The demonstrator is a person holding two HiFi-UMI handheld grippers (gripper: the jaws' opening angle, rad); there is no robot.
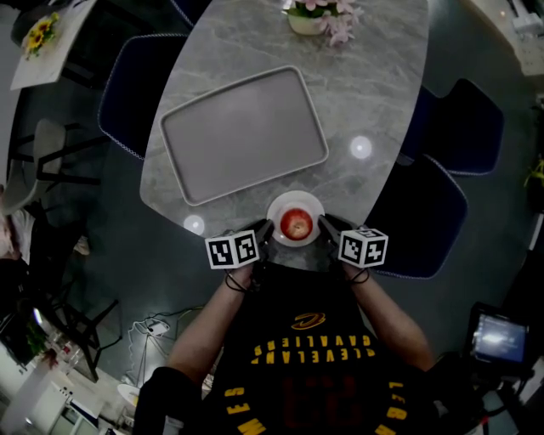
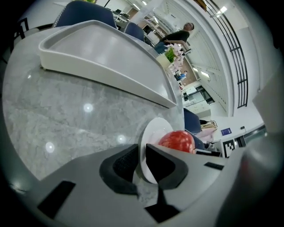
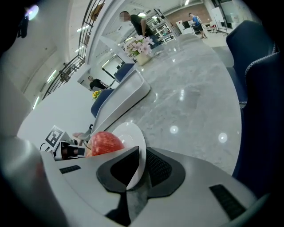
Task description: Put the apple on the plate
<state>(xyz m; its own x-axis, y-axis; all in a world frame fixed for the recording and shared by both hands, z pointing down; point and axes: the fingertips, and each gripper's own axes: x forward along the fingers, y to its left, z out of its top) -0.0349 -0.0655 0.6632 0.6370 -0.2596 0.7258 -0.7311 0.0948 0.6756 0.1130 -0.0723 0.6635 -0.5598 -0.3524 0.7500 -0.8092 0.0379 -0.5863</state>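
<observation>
A red apple [image 1: 296, 224] lies on a small white plate [image 1: 297, 200] at the near edge of the grey marble table [image 1: 365, 93]. My left gripper [image 1: 267, 229] is shut on the plate's left rim and my right gripper [image 1: 325, 225] on its right rim. In the left gripper view the plate [image 2: 153, 131] stands edge-on between the jaws of the left gripper [image 2: 142, 156], with the apple [image 2: 176, 141] just beyond. The right gripper view shows the right gripper [image 3: 140, 159] clamped on the plate [image 3: 128, 133], the apple [image 3: 105, 142] to its left.
A large grey tray [image 1: 244, 132] lies mid-table beyond the plate. A pot of pink flowers [image 1: 319, 17] stands at the far end. Dark blue chairs [image 1: 425, 212] flank the table on both sides. People stand in the background of the gripper views.
</observation>
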